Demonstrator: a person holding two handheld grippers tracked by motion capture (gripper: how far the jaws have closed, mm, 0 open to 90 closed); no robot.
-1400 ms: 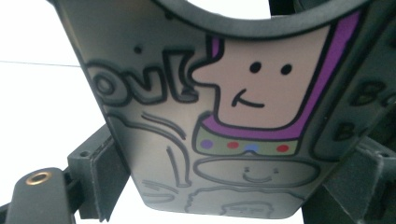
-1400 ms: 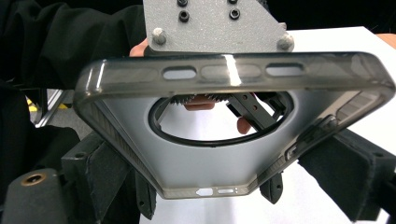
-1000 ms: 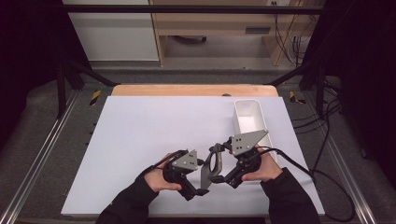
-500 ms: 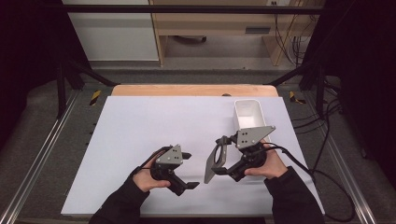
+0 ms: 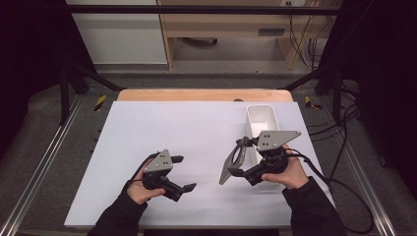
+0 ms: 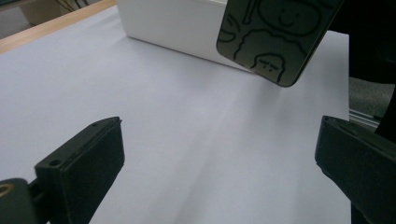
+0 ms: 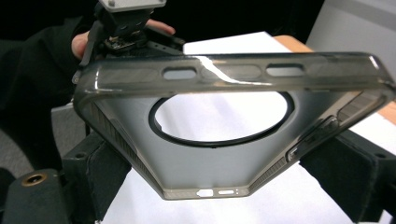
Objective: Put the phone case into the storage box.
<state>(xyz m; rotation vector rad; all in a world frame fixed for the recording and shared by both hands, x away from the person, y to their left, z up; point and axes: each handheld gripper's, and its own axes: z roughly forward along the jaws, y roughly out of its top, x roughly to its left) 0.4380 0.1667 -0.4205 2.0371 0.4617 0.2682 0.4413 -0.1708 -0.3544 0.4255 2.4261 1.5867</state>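
Note:
A smoky translucent phone case [image 5: 230, 166] with a round ring cut-out hangs tilted above the white sheet, with my right gripper [image 5: 240, 158] shut on its two long edges. In the right gripper view the case [image 7: 210, 170] spans the gap between the black pads [image 7: 105, 175], its open side facing the camera. The left gripper view shows its back [image 6: 275, 37], printed with a line cartoon. My left gripper [image 5: 184, 173] rests low at the front left, open and holding nothing, its jaws [image 6: 219, 172] wide apart and pointing towards the case.
A white rectangular bin [image 5: 262, 120] stands at the right of the white sheet [image 5: 187, 123], just behind the right gripper; its side wall [image 6: 177, 23] shows beyond the case. A wooden table edge [image 5: 196, 95] runs along the back. Cables trail off to the right.
The two grippers were together at the case. The left one has let go and moved left towards the front; the right one keeps the case and has shifted slightly right.

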